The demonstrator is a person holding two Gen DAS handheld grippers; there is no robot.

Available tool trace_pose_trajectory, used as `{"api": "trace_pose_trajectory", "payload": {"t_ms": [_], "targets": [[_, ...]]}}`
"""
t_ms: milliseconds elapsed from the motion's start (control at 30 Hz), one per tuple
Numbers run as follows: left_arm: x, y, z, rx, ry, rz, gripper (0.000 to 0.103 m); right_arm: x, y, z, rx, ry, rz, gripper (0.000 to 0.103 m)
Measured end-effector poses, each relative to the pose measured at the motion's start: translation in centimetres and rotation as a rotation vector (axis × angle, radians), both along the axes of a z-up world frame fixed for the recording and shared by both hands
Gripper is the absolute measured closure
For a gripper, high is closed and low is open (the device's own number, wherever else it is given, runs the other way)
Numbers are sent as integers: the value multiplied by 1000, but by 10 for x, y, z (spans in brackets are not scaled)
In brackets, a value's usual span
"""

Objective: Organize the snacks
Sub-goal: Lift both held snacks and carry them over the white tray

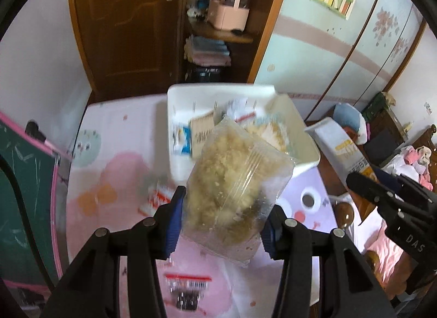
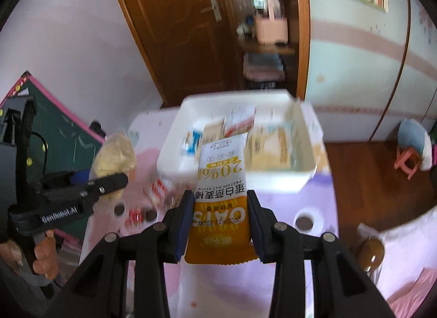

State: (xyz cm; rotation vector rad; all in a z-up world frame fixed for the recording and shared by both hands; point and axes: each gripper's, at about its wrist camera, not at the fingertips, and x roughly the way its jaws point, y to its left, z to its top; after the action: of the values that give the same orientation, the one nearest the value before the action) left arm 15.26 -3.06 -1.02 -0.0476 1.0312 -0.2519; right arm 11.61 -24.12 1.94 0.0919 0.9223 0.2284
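1. The left gripper point(image 1: 222, 218) was clamped on a clear bag of crumbly yellow snack point(image 1: 235, 178), its blue pads pressing both sides.
2. The right gripper point(image 2: 220, 218) gripped an orange-and-white oat bar packet point(image 2: 221, 195) the same way.
3. Both packets hung above the table point(image 2: 273, 277), at 6 o'clock from the white bin point(image 2: 273, 181).
4. The bin already held several packets.
5. More wrapped snacks point(image 1: 188, 285) lay on the pink cloth at 7 o'clock from the bin.
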Motion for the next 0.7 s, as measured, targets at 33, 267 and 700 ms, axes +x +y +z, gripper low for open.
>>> {"api": "trace_pose_trajectory", "payload": {"t_ms": [33, 267, 700], "targets": [[6, -2, 3, 0, -7, 1, 56, 6, 0, 6, -7, -16, -5, 65], [54, -12, 26, -6, -53, 0, 55, 57, -2, 33, -40, -91, -51, 65], [125, -26, -10, 8, 9, 0, 55, 130, 1, 11, -45, -49, -109, 64]]}}
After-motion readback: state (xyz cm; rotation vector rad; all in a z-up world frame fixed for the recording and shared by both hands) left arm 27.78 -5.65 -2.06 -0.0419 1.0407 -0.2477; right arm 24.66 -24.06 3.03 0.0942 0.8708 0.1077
